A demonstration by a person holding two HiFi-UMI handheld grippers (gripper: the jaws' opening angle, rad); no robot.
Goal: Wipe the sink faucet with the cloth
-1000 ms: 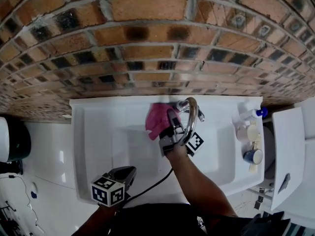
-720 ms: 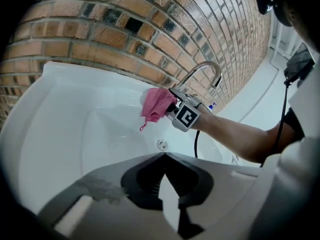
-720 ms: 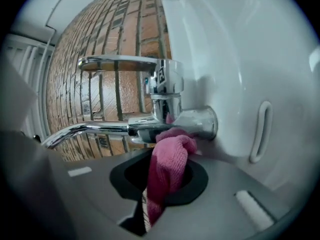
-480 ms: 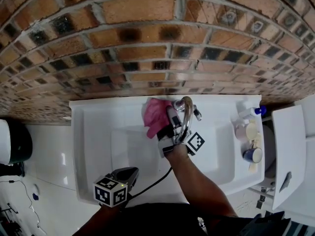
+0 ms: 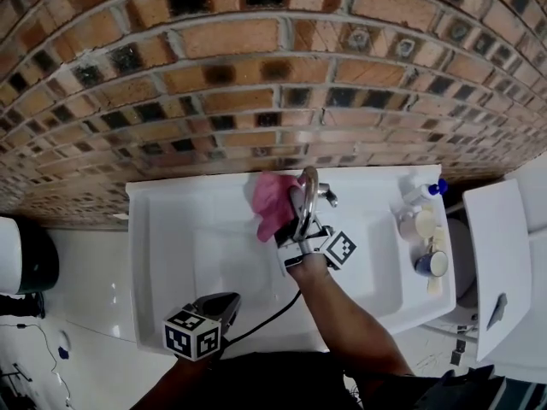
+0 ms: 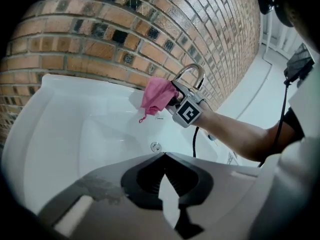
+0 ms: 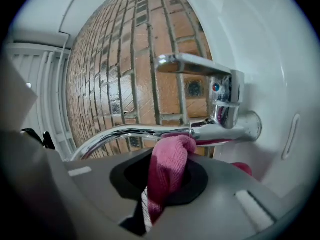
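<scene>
A white sink (image 5: 184, 254) sits against a brick wall (image 5: 256, 84). A blue cup (image 5: 425, 263) stands on its right ledge, contents unclear. My right hand-held gripper (image 5: 295, 219) is clenched on the pink cloth (image 7: 167, 169), which now touches the faucet (image 7: 145, 132) spout, no longer its base. My left hand-held gripper (image 6: 163, 155) is clenched, empty, near the sink's front edge.

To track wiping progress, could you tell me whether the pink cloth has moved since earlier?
Yes: the pink cloth has slid away from the faucet base, outward along the spout.
</scene>
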